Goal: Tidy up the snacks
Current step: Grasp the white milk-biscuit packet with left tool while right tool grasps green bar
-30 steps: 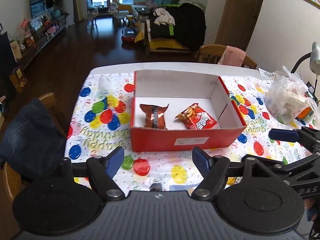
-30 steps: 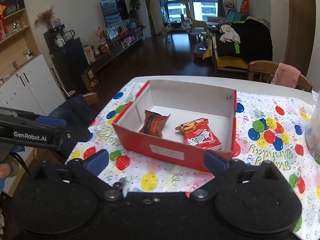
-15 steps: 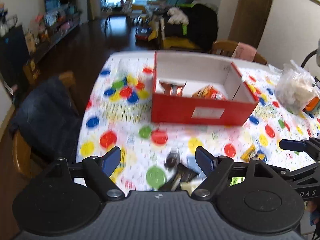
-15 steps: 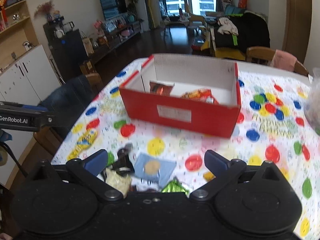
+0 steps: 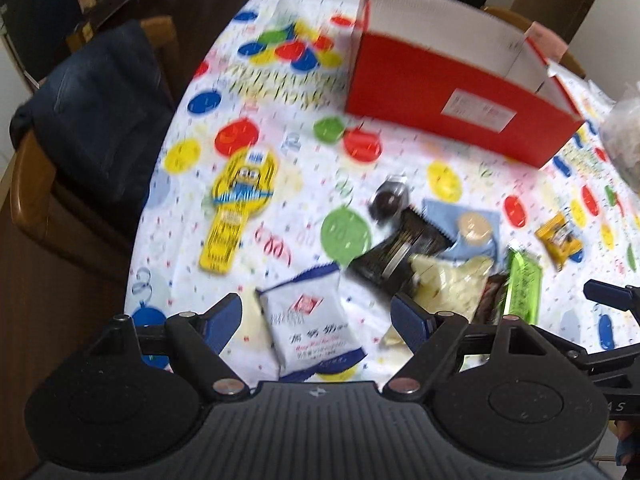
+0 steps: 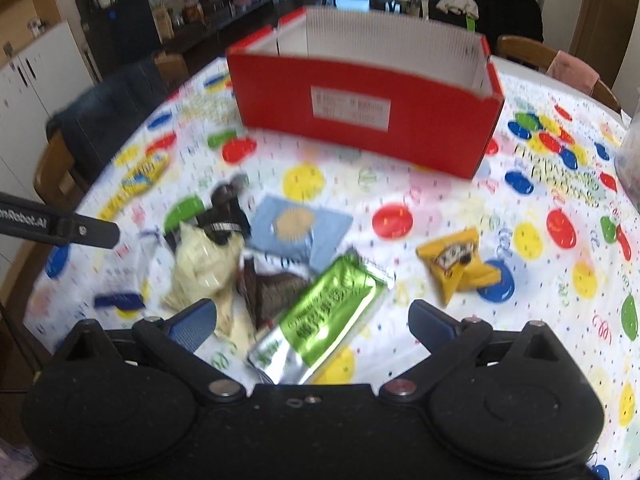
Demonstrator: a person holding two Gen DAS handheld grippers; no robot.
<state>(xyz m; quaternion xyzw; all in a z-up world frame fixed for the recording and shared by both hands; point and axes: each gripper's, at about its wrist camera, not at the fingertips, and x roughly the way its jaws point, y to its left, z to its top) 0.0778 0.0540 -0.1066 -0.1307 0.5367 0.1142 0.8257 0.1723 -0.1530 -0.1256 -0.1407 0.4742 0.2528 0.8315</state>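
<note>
Nearest the left gripper, spread wide and empty, a white packet lies between its fingers. Likewise gaping, the right gripper straddles a green bar. Farther, at twelve o'clock, stands the red box.

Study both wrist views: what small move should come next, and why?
Probably lower the left gripper and close on the white snack packet. Its jaws are open and already straddle that packet, which lies flat and apart from the pile. The right gripper, also open, frames the green packet, but that one overlaps neighbours.
</note>
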